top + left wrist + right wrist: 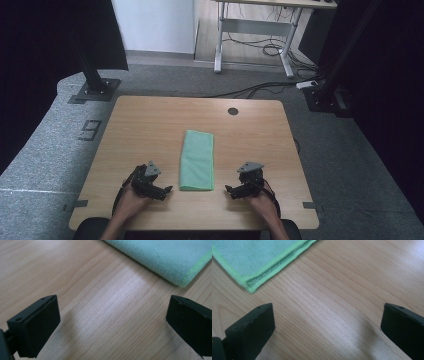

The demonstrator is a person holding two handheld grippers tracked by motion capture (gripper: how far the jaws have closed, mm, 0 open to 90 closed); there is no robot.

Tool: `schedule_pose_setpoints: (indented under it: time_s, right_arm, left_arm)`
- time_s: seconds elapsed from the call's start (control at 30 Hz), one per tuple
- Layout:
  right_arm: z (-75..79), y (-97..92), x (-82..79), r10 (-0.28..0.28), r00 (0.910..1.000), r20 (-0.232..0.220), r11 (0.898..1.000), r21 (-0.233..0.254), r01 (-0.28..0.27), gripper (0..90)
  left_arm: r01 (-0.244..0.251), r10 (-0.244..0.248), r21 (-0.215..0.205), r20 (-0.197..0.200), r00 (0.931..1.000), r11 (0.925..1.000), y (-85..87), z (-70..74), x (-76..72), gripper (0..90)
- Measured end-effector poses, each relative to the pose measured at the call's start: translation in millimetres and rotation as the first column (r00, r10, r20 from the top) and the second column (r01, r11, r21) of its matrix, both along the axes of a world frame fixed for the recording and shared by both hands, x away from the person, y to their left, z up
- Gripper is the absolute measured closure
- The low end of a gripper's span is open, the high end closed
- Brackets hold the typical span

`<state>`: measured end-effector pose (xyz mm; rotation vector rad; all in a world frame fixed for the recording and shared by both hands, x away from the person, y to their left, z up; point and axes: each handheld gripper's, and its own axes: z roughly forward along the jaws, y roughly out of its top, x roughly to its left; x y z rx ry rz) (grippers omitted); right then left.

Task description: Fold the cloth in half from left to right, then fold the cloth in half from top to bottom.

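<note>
On the wooden table [150, 125], a folded green cloth [197, 160] lies between the spread left gripper [167, 190] and spread right gripper [228, 190].

We hold both grippers low, tips turned inward — left gripper [161, 190] jaws wide apart, right gripper [233, 190] likewise, nothing between them.

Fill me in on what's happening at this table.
A person holds a gripper in each hand at the near edge of a wooden table. A folded green cloth lies flat between them. The left gripper and right gripper both have their jaws open, point toward the cloth's near corners, and touch nothing.
</note>
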<state>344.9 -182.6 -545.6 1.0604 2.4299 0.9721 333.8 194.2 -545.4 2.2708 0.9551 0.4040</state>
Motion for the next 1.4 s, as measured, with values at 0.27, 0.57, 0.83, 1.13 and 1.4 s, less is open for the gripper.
schedule_pose_setpoints:
  time_s: [0.27,0.57,0.83,1.13,1.4]
  right_arm:
    - [-7.5,-4.9,1.1,-0.017,0.9998,0.006,1.0,0.007,0.017,0.0]
    - [-11.1,-5.3,1.4,-0.006,1.0,0.007,0.999,0.035,0.006,0.0]
    - [-11.1,-5.3,1.4,-0.006,1.0,0.007,0.999,0.036,0.006,0.0]
    - [-11.0,-4.3,1.8,-0.018,0.9998,0.004,0.999,0.038,0.018,0.0]
    - [-9.0,3.7,4.7,-0.014,0.9998,-0.017,0.999,0.05,0.015,0.0]
  left_arm:
    - [-0.004,0.003,-0.031,-0.027,0.9996,0.9995,3.9,-3.6,3.8,0.0]
    - [-0.005,0.004,-0.029,-0.028,0.9996,0.9996,3.9,-3.7,4.0,0.0]
    - [-0.006,0.005,-0.029,-0.028,0.9996,0.9996,3.7,-3.7,4.1,0.0]
    - [-0.009,0.008,-0.03,-0.028,0.9996,0.9995,3.6,-3.7,4.0,0.0]
    - [-0.016,0.015,-0.03,-0.028,0.9995,0.9994,3.2,-3.7,3.4,0.0]
